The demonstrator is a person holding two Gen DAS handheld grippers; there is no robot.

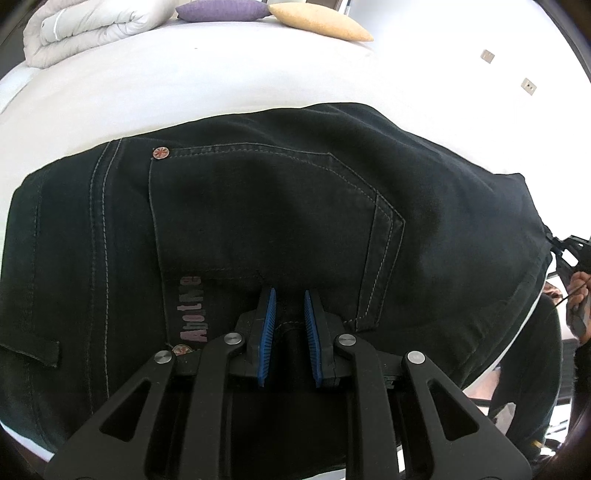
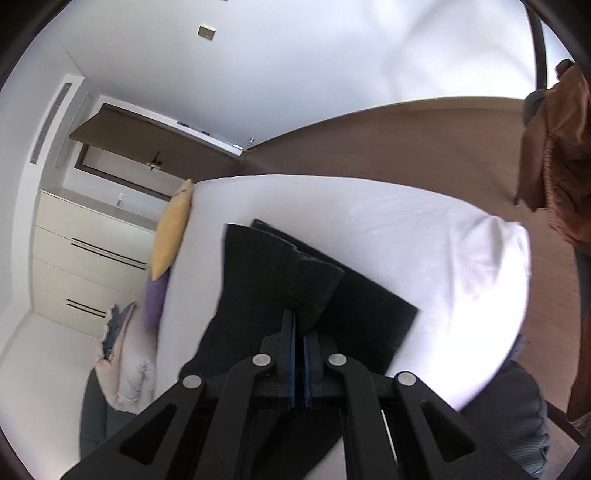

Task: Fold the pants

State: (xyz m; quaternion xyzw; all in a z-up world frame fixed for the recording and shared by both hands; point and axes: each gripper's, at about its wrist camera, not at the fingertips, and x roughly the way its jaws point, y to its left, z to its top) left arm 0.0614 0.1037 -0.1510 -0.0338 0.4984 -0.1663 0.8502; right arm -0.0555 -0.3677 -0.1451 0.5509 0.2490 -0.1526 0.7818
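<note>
Gripping, right jaws: the right gripper (image 2: pixel 299 325) has its blue pads pressed nearly together on a raised fold of the black jeans (image 2: pixel 258 280), pinched between the fingertips.
Left jaws: the left gripper (image 1: pixel 290 295) stands partly open, a clear gap between its blue ribbed pads (image 1: pixel 269 325); dark denim fills the gap, but whether the pads clamp it I cannot tell.
Jeans, left view: black jeans (image 1: pixel 258 206) fill the frame, back pocket (image 1: pixel 273 221) just ahead of the fingertips, copper rivet (image 1: pixel 161 153) at 10 o'clock, pink lettering (image 1: pixel 192 310) at 9 o'clock beside the left finger.
Jeans, right view: legs stretch away toward 12 o'clock, one layer lying over another on the white bed (image 2: pixel 406 229).
Surroundings: yellow pillow (image 2: pixel 171 232) and purple pillow (image 2: pixel 155 299) at 9 to 10 o'clock along the bed's edge; folded duvet (image 1: pixel 85 26) at 11 o'clock in the left view; cream drawers (image 2: pixel 85 258) at 9 o'clock.
</note>
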